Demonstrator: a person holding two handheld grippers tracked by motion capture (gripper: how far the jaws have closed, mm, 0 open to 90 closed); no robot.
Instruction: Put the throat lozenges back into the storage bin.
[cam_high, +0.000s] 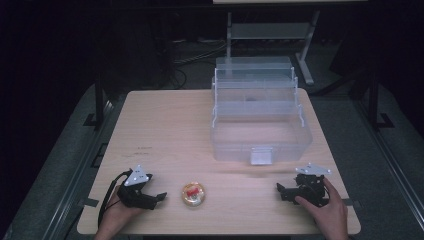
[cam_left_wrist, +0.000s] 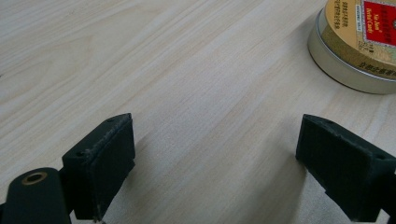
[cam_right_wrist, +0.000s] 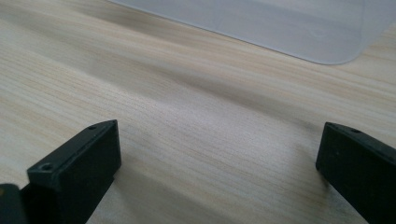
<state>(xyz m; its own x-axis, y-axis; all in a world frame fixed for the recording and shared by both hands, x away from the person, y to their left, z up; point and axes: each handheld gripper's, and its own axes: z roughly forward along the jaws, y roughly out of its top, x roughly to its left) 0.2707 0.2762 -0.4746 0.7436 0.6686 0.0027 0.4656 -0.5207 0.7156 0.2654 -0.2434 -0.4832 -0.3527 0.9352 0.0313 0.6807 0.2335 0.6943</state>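
The left gripper (cam_high: 159, 196) rested on the wooden table (cam_high: 165, 130), jaws spread wide and holding nothing, aimed toward the round tin (cam_high: 193, 194) just beside it, apparently staged for a pickup. The tin lay flat, label up, near the front edge between the two tools. The right gripper (cam_high: 280, 189) likewise sat on the table with jaws wide apart and empty, facing inward. Behind, the clear tiered storage box (cam_high: 260, 135) stood opened out, seemingly ready to receive the tin.
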